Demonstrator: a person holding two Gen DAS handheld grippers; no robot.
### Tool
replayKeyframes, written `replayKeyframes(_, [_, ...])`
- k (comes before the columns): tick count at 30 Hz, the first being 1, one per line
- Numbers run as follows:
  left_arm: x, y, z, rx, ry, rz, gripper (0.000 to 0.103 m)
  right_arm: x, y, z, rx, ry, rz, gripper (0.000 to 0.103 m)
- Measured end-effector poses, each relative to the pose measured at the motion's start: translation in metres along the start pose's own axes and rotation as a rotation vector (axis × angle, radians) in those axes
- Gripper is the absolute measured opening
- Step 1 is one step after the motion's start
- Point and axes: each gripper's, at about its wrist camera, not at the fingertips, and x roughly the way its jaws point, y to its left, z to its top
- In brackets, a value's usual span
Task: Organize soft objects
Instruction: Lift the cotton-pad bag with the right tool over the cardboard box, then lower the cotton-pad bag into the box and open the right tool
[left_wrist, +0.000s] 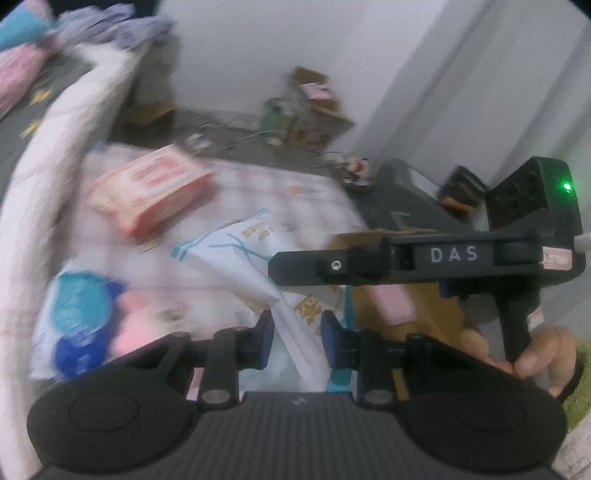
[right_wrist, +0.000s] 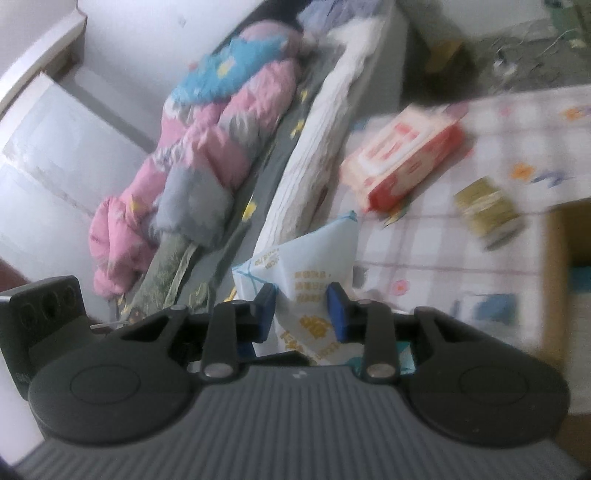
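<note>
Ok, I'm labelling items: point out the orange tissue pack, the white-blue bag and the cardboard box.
orange tissue pack (right_wrist: 402, 155), right wrist view, top face.
white-blue bag (left_wrist: 258, 266), left wrist view, middle panel.
cardboard box (right_wrist: 554, 258), right wrist view, left wall.

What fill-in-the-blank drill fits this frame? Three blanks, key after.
1. Both grippers, the left gripper and the right gripper, are shut on the same white and light ____ soft pack.
2. The orange tissue pack lies on a ____ cloth.
3. The pink quilt lies on the ____.

Key: blue; checked; bed
</note>
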Motion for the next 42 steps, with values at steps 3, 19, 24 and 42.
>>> replayKeyframes(3, [0.017,-0.042,0.006,0.059,0.013,-0.062,0.028,-0.05,-0.019,-0.004,0.017,-0.06,-0.05,0.03])
replayKeyframes(19, [0.191,-0.194,0.023,0.201,0.202,-0.187,0.05,-0.177,-0.18,-0.015,0.112,-0.185,-0.376,0.025])
replayKeyframes(24, [0.211,-0.184,0.029,0.161,0.207,-0.135,0.06,-0.161,-0.207,-0.007,0.015,-0.155,-0.542,0.025])
replayKeyframes(42, [0.089,-0.114,0.036,0.159,0.046,-0.02,0.082,-0.121,-0.177,-0.053,0.07,-0.015,-0.449,0.026])
